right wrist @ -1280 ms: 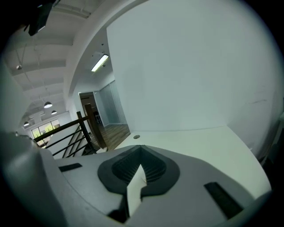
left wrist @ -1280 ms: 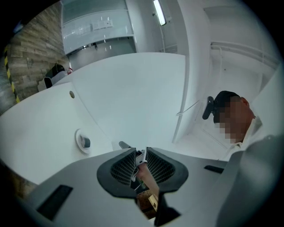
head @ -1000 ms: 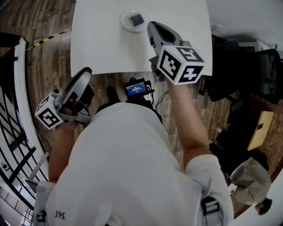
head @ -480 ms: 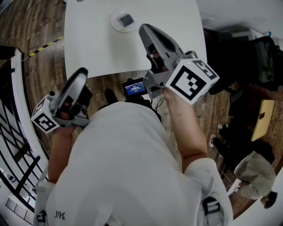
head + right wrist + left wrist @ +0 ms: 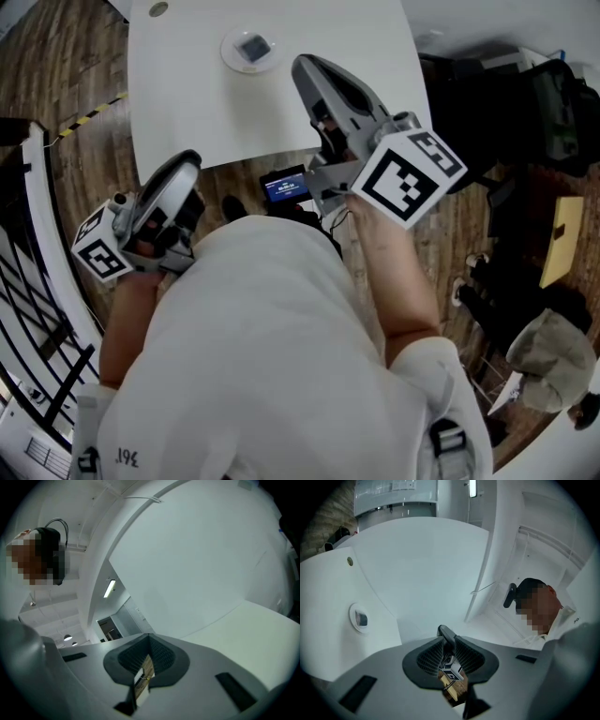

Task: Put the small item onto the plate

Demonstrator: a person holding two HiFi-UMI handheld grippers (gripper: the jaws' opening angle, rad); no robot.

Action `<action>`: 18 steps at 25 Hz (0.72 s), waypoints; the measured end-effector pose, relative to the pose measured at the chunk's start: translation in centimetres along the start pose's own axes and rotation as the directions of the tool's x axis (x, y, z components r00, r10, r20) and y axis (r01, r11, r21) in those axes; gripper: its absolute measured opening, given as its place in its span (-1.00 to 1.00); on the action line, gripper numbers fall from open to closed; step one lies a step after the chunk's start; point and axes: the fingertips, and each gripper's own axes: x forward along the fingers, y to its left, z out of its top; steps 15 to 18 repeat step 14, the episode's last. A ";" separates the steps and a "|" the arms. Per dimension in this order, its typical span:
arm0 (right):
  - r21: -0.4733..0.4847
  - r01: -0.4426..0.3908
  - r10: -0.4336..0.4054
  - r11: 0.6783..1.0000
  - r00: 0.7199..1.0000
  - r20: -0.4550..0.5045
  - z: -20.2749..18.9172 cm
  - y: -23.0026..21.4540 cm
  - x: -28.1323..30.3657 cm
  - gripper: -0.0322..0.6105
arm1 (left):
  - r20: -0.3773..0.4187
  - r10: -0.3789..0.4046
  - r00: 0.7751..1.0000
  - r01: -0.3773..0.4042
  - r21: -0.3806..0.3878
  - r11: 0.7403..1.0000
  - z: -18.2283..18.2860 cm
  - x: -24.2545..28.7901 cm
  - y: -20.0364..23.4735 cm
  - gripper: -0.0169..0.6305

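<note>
Both grippers have their jaws pressed together on nothing, and the right gripper (image 5: 301,65) has lifted and drawn back from the plate (image 5: 228,54), on whose middle the small item (image 5: 252,46) rests, while the left gripper (image 5: 190,159) hangs farther off, so placement looks done.

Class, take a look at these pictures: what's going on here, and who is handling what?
A person stands at a white table with a gripper in each hand. The small item lies on the plate at the table's far side, so the placing looks done. Both grippers are shut and empty: the right gripper is held over the table, short of the plate, and the left gripper is off its near edge.
</note>
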 end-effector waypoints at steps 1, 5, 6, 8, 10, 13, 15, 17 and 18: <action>0.007 -0.005 0.005 1.000 1.000 -0.004 -0.1 0.1 0.0 -0.90 | -0.004 -0.004 1.000 0.004 -0.002 1.000 -0.1 0.1 0.0 -0.70; 0.035 0.007 -0.007 0.999 1.000 -0.015 -0.9 -0.1 -0.6 -0.89 | -0.020 -0.014 1.000 0.014 -0.012 1.000 -0.2 0.3 -0.1 -0.70; 0.036 0.012 -0.011 0.999 1.000 -0.016 -1.0 -0.2 -0.7 -0.90 | -0.023 -0.016 1.000 0.016 -0.014 1.000 -0.2 0.4 -0.1 -0.70; 0.027 0.017 -0.017 0.999 1.000 -0.020 -0.9 -0.4 -1.0 -0.90 | -0.027 -0.019 0.999 0.019 -0.017 1.000 -0.4 0.5 -0.1 -0.70; 0.025 0.022 -0.021 0.999 1.000 -0.023 -0.9 -0.7 -1.3 -0.89 | -0.029 -0.021 0.999 0.020 -0.020 1.000 -0.7 0.8 -0.1 -0.70; 0.033 0.024 -0.023 0.999 0.999 -0.025 -0.9 -1.2 -1.9 -0.89 | -0.031 -0.021 0.999 0.021 -0.022 1.000 -1.1 1.4 -0.2 -0.70; 0.038 0.025 -0.024 0.999 0.999 -0.025 -0.9 -1.4 -2.1 -0.90 | -0.032 -0.022 0.999 0.021 -0.022 1.000 -1.3 1.6 -0.2 -0.70; 0.038 0.025 -0.024 0.999 0.999 -0.025 -0.9 -1.4 -2.1 -0.90 | -0.032 -0.022 0.999 0.021 -0.022 1.000 -1.3 1.6 -0.2 -0.70; 0.038 0.025 -0.024 0.999 0.999 -0.025 -0.9 -1.4 -2.1 -0.90 | -0.032 -0.022 0.999 0.021 -0.022 1.000 -1.3 1.6 -0.2 -0.70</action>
